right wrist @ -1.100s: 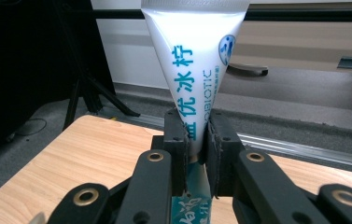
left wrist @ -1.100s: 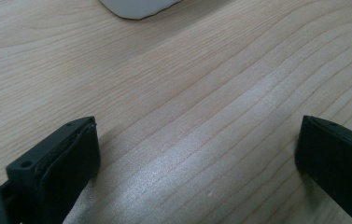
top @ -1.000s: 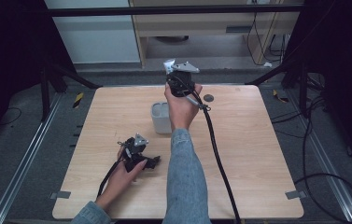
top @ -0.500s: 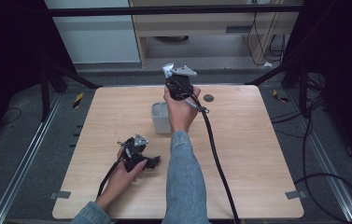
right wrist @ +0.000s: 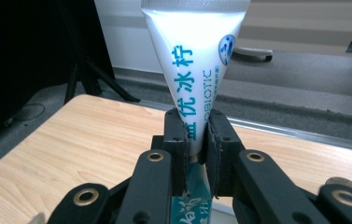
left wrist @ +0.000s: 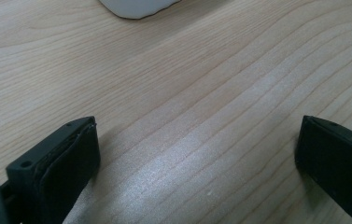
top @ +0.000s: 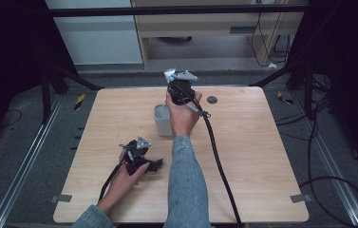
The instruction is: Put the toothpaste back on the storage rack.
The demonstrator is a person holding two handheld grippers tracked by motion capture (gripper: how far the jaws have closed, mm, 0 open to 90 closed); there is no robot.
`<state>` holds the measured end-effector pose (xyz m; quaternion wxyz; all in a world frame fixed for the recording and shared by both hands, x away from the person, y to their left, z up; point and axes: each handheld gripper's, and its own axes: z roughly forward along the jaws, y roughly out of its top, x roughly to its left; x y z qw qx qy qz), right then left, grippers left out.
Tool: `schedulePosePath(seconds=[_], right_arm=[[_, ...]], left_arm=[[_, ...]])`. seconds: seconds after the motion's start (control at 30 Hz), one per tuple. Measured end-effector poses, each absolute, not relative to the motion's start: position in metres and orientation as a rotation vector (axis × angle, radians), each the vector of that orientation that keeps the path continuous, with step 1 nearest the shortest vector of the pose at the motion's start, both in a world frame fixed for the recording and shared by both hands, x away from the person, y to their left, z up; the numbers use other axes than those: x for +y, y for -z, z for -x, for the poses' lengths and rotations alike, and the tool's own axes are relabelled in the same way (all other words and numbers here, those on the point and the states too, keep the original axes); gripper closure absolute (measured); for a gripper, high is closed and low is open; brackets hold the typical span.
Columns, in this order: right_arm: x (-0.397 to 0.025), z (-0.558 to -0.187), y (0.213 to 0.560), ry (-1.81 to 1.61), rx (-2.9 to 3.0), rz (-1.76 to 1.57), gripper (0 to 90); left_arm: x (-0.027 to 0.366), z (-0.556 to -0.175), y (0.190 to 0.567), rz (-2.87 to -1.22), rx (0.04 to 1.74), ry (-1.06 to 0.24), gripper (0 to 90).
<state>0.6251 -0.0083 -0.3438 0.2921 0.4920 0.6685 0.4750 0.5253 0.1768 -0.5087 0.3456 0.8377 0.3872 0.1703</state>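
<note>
Above the grey cup (top: 163,119), the right gripper (top: 176,76) is held up off the table (top: 252,156) at its far edge, and its two black jaws are pinched tight on one white tube (right wrist: 193,56). Seen from the right gripper view, that tube is soft plastic, glossy, flaring wide toward its flat crimped end at the top, printed with teal lettering and a small round blue badge; it narrows down between the jaws and a teal-coloured stretch carries on below them. One tube, one cup, two grippers, that's the count.

The cup is a single squarish container with rounded corners and a pale matte wall, standing on the light wood just beside the person's right hand (top: 182,114), which wraps the gripper's handle. A thick black cable (top: 217,161) trails from that gripper back past the cup toward the near edge.

Nearer than the cup and to its left, the left gripper (left wrist: 197,154) lies low on the table under the left hand (top: 130,172), jaws spread wide, nothing but bare wood grain between them; a pale rounded edge, likely the cup, peeks in beyond.

Right of the cup, near the far edge, sits one small dark round disc (top: 211,99), flat on the wood.
</note>
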Motion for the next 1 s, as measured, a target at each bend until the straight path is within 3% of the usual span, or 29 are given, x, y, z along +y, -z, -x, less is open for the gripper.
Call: schedulePosePath(seconds=[1.0], right_arm=[[-0.005,-0.624,0.377,-1.241,1.807,-1.356,80.0]], left_arm=[[0.177,-0.525,0.509,-2.177,1.003,-0.441,0.0]])
